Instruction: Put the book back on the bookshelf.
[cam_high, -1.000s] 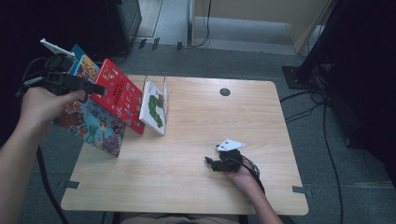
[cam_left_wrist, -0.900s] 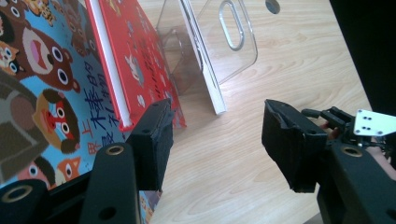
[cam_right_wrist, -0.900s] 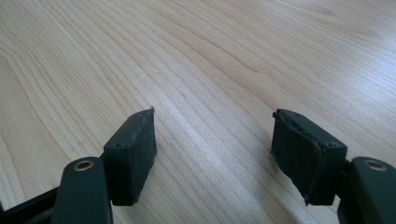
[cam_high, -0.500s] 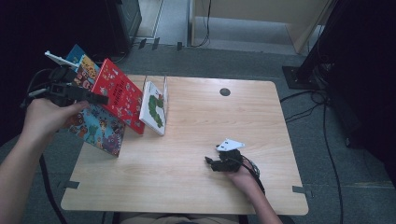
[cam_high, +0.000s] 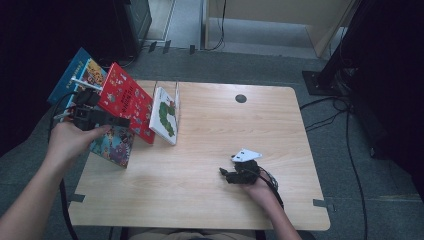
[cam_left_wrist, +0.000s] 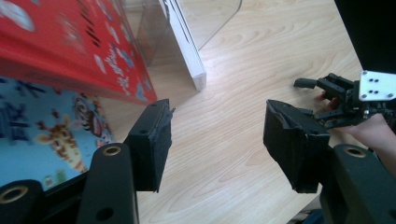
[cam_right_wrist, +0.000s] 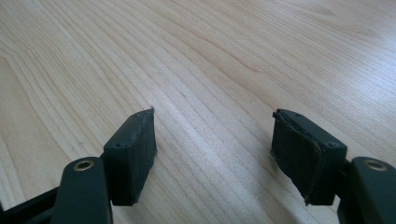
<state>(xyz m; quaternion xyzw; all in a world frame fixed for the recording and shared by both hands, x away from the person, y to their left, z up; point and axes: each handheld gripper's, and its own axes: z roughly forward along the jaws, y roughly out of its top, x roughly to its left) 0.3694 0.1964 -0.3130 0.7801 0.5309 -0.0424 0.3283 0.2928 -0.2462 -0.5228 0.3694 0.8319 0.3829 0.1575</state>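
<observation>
Left claw (cam_high: 116, 121) held spread beside the leaning books — nothing between its jaws.

The left claw is seen at the surface's (cam_high: 210, 210) left edge, close to the red book (cam_high: 127, 100), which is propped at a slant against the white book (cam_high: 165, 116) and the clear stand (cam_left_wrist: 205, 21) behind it; a blue picture book (cam_left_wrist: 42, 135) lies just under the red one, and another blue book (cam_high: 75, 75) is tilted behind. No book is touched by the jaws. The right claw (cam_high: 227, 175) is rested low on bare wood — well apart from the books — with its jaws spread and empty.
</observation>
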